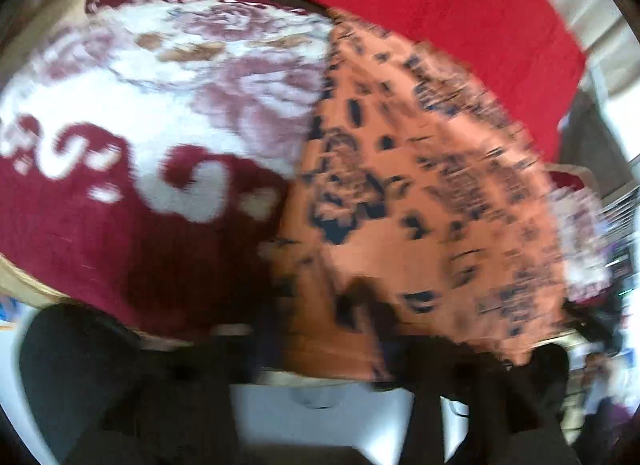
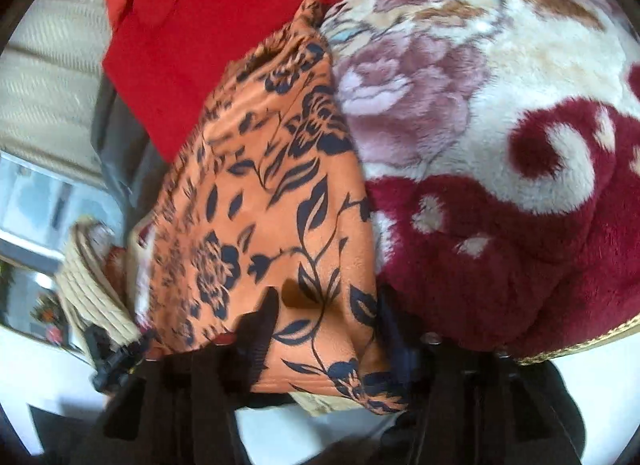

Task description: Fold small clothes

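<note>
An orange garment [image 1: 420, 185] [image 2: 272, 185] printed with dark blue flowers lies flat on a plush maroon-and-cream floral blanket [image 1: 140, 105] [image 2: 500, 145]. The left wrist view is blurred; there my left gripper [image 1: 368, 309] sits at the garment's near edge, its dark fingers shut with the fabric pinched. In the right wrist view my right gripper [image 2: 328, 317] is at the near hem. One finger lies on top of the cloth, the other is at its right edge, and the fabric puckers between them.
A red cloth [image 1: 460, 25] [image 2: 220, 25] lies beyond the garment on the far side. A woven beige basket [image 2: 92, 277] stands to the left of the blanket. A white surface [image 1: 320, 417] shows below the blanket's gold-trimmed near edge.
</note>
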The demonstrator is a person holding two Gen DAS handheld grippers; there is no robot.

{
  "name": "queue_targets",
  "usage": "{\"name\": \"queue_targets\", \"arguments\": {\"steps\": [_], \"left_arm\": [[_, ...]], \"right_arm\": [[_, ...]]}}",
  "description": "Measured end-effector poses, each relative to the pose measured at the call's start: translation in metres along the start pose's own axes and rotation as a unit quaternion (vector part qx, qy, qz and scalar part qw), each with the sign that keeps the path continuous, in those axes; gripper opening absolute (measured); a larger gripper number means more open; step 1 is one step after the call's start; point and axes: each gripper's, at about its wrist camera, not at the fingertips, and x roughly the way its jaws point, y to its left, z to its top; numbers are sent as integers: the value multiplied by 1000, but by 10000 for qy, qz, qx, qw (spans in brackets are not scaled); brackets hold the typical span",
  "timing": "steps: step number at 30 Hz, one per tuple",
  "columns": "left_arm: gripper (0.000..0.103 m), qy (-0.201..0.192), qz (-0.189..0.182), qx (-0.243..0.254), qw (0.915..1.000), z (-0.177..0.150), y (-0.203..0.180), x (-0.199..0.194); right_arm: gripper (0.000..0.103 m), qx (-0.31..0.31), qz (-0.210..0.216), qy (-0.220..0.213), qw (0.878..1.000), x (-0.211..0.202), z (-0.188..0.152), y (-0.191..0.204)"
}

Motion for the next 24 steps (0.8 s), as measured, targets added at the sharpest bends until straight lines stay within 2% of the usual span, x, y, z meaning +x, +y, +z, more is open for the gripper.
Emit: {"name": "queue_targets", "arguments": {"steps": [1,2,3,5,6,9,10,12,14,15,17,19,21,22,24], "left_arm": [[6,23,-252,-95,9996,1,2,-2],[6,-47,-361,-178,9992,1,2,-10],[6,-287,-385,-86,9988,1,-3,-27],[6,-689,-474,99,9965,2,-11,-55],[6,-751,-522,90,9958,3,-12,-61],[6,-542,-406,-31,9977,5,-3,-40],[6,-294,-365,-162,9988,5,4,-22],[6,-58,-264,-356,9990,3,14,-4],[6,-238,-416,-447,9978,5,13,-19],[6,-472,-493,-364,9970,7,8,-35],[6,-655,-568,-281,9958,11,3,-51],[6,-524,-491,-291,9970,12,5,-42],[6,-12,-279,-485,9984,8,17,-11],[6,8,-307,-549,9980,6,19,-9],[6,-248,-473,-503,9973,10,13,-27]], "right_arm": [[8,13,-88,116,9999,1,0,0],[7,74,-12,151,9999,0,1,1],[7,62,94,85,9999,-7,0,6],[7,-183,335,-178,9991,-33,0,26],[7,-280,357,-314,9985,-45,1,33],[7,-200,309,-284,9989,-42,4,22],[7,-39,280,-154,9995,-31,3,9],[7,299,214,134,9992,-5,0,-13],[7,570,360,153,9976,4,-4,-25],[7,559,411,77,9976,-1,-3,-22],[7,325,615,-177,9974,-21,-3,-9],[7,287,610,-280,9973,-30,-2,-6],[7,371,442,-20,9983,-16,-3,-18],[7,555,338,202,9977,-3,-4,-30],[7,728,506,214,9958,-2,-4,-33]]}}
